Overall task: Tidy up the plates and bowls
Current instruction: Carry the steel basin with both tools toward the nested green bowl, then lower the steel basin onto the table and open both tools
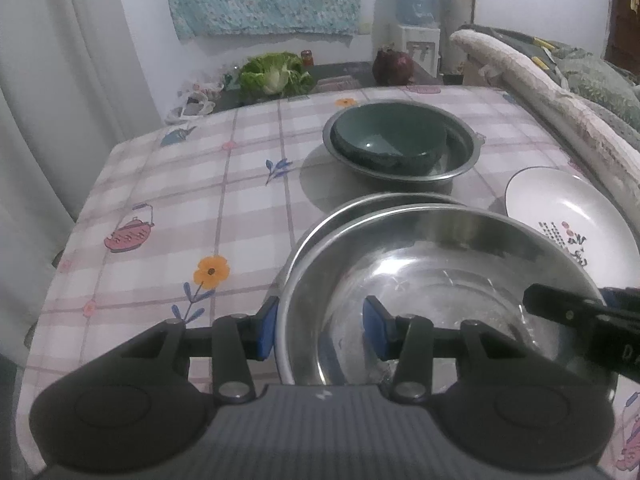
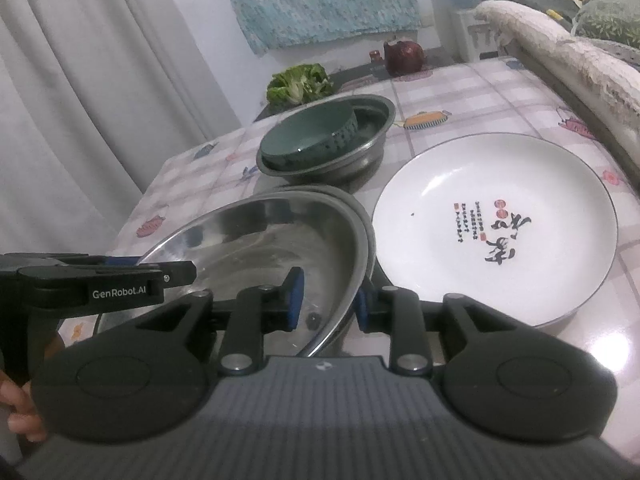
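Note:
A large steel bowl sits askew over a second steel bowl whose rim shows behind it. My left gripper straddles its near-left rim, one pad outside and one inside, and holds it. My right gripper stands astride the right rim; its inner pad is clear of the wall, so it is open. A dark green bowl rests in a steel basin further back. A white plate with printed characters lies on the right.
The checked tablecloth drops off at the left edge beside a white curtain. A cabbage and a dark red round vegetable lie at the far end. A padded backrest lines the right side. A person's fingers show low left.

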Available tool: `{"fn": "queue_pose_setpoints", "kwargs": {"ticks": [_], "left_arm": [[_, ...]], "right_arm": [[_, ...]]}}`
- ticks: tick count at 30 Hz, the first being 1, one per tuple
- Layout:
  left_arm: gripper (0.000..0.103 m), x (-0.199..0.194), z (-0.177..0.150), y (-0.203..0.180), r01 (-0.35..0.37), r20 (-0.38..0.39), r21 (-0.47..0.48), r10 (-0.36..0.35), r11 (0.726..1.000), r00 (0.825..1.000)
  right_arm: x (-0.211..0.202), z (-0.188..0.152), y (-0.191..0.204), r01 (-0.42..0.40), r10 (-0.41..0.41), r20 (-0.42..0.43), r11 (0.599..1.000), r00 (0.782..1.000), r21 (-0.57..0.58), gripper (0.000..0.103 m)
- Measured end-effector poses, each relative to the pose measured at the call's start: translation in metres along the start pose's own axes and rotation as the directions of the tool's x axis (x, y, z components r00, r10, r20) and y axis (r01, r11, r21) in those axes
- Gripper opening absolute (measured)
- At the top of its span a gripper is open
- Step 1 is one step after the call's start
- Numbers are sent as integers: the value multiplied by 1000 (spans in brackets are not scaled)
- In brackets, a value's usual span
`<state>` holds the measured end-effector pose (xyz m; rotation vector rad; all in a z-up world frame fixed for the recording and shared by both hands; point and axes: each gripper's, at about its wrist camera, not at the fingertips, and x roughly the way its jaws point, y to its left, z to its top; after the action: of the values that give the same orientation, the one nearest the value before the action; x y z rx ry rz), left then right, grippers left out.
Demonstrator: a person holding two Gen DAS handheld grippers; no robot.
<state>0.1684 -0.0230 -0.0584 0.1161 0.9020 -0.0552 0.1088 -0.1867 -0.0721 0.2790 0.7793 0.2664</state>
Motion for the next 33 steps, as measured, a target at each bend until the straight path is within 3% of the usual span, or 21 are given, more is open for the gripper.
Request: {"fn": "queue_pose_setpoints", "kwargs": {"ticks": [11, 16, 29, 33], "left_arm": [[45, 5, -3, -5, 17, -4, 24, -17, 1000, 1000], [47, 3, -5, 2, 14, 0, 11, -14, 1000, 1000], [49, 27, 8, 18, -49, 24, -13, 49, 999, 999], [39, 39, 8, 22, -34, -7, -29, 33, 999, 999]], "right_arm": [[7, 6, -2, 21, -21, -10, 999, 1000, -25, 31], [7, 7, -1, 36, -36, -3, 999, 999, -31, 47], [-9, 0, -10, 22, -22, 0, 1000, 1000, 18, 45], [-10, -10, -20, 9, -7, -24, 996, 1000, 84, 43]]}}
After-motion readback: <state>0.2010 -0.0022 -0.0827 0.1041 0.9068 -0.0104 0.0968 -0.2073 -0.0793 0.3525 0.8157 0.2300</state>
